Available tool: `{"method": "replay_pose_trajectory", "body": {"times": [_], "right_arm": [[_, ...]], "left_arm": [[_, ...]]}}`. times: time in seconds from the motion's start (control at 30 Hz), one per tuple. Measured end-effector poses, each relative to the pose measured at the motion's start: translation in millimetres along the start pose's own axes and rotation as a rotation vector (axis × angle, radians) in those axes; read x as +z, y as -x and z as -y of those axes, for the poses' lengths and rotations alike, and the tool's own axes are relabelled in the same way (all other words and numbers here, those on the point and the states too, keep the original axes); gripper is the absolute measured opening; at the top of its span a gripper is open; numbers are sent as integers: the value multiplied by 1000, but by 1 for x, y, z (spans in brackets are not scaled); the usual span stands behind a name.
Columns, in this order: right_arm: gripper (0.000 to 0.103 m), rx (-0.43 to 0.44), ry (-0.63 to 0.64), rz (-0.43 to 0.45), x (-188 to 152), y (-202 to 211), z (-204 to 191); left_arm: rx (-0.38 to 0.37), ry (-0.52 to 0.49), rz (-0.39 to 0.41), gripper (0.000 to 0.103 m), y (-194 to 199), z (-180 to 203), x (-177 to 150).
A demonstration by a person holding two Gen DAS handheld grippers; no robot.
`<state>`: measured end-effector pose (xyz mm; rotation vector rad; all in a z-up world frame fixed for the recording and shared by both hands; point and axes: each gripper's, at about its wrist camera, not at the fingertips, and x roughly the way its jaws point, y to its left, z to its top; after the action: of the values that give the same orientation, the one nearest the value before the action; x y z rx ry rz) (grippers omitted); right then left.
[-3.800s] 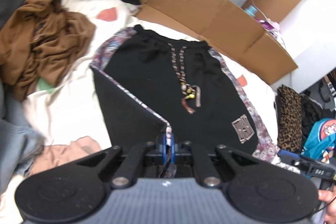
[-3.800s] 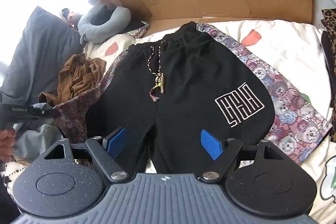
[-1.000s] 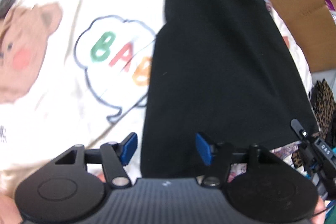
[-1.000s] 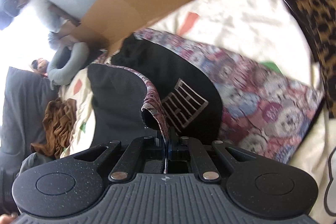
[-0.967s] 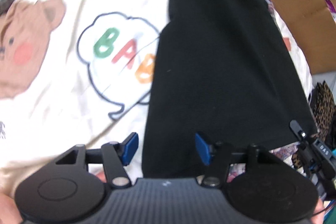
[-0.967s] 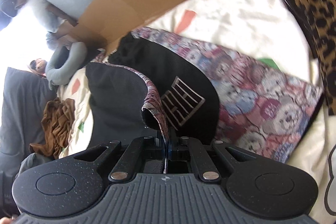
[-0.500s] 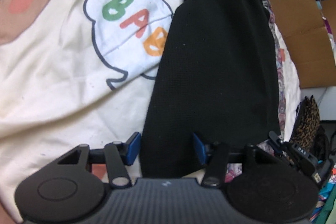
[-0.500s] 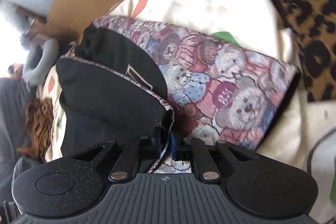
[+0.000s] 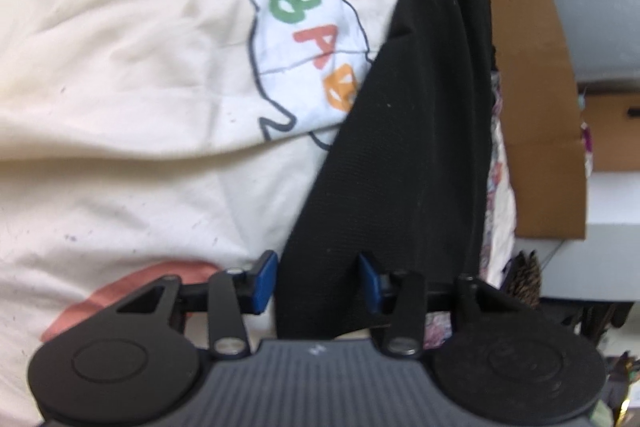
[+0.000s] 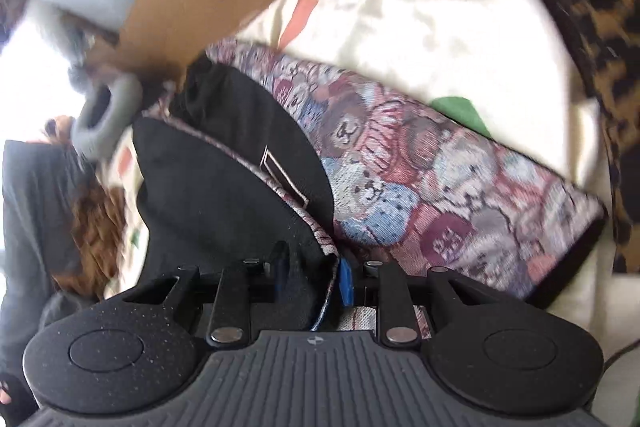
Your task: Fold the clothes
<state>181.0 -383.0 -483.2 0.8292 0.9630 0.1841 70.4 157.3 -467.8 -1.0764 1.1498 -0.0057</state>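
The black shorts with bear-patterned side panels lie on the bed, one leg folded over the other. In the left wrist view, my left gripper straddles the near edge of the black fabric. Its jaws are closing, and the blue pads stand either side of the cloth without pinching it. In the right wrist view, the folded black leg lies over the patterned panel. My right gripper is opening. The leg's trimmed corner still sits loosely between its pads.
A cream bedsheet with cartoon prints covers the bed. Brown cardboard lines the far side against a grey wall. A leopard-print cloth lies at the right, a brown garment and a grey neck pillow at the left.
The right gripper came down with the folded leg corner onto the patterned leg and its jaws parted. The left gripper dropped lower, rolled, and its jaws narrowed around the black edge.
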Motion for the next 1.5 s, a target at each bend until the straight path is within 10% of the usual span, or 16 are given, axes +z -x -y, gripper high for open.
{"method": "replay_pose_trajectory", "body": {"times": [0.23, 0.33, 0.77, 1.5], "right_arm": [[30, 36, -15, 53, -6, -1, 8], [1, 37, 3, 52, -6, 0, 5], [0, 101, 5, 151, 4, 49, -23], [0, -22, -85, 218, 19, 94, 25]], "left_arm": [[-67, 44, 10, 25, -3, -16, -3], [-74, 74, -3, 5, -7, -17, -4], [-128, 57, -2, 3, 34, 27, -18], [-167, 50, -127, 3, -29, 63, -59]]}}
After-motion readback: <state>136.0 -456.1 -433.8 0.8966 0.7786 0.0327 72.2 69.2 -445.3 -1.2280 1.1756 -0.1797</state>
